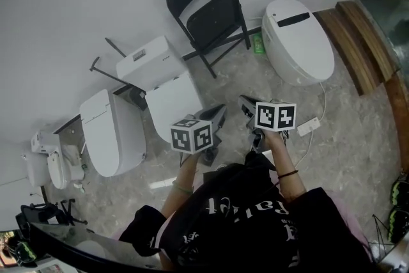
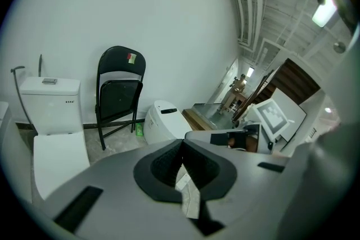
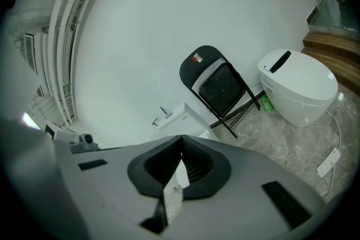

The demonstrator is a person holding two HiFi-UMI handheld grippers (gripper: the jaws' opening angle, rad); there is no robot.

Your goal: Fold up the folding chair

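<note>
A black metal folding chair (image 1: 208,9) stands against the white wall, its seat swung up close to the backrest and a small sticker on top. It also shows in the left gripper view as the chair (image 2: 118,93) and in the right gripper view as the chair (image 3: 219,84). Both grippers are held out in front of the person, well short of the chair. My left gripper (image 1: 220,110) is shut with nothing between its jaws (image 2: 181,146). My right gripper (image 1: 246,102) is likewise shut and empty (image 3: 180,148).
A white toilet with a tank (image 1: 160,83) sits left of the chair, another toilet (image 1: 112,131) further left. A rounded tankless toilet (image 1: 297,38) sits right of the chair, a green item (image 1: 257,43) between them. A power strip (image 1: 308,126) lies on the floor; wooden steps (image 1: 358,41) run at right.
</note>
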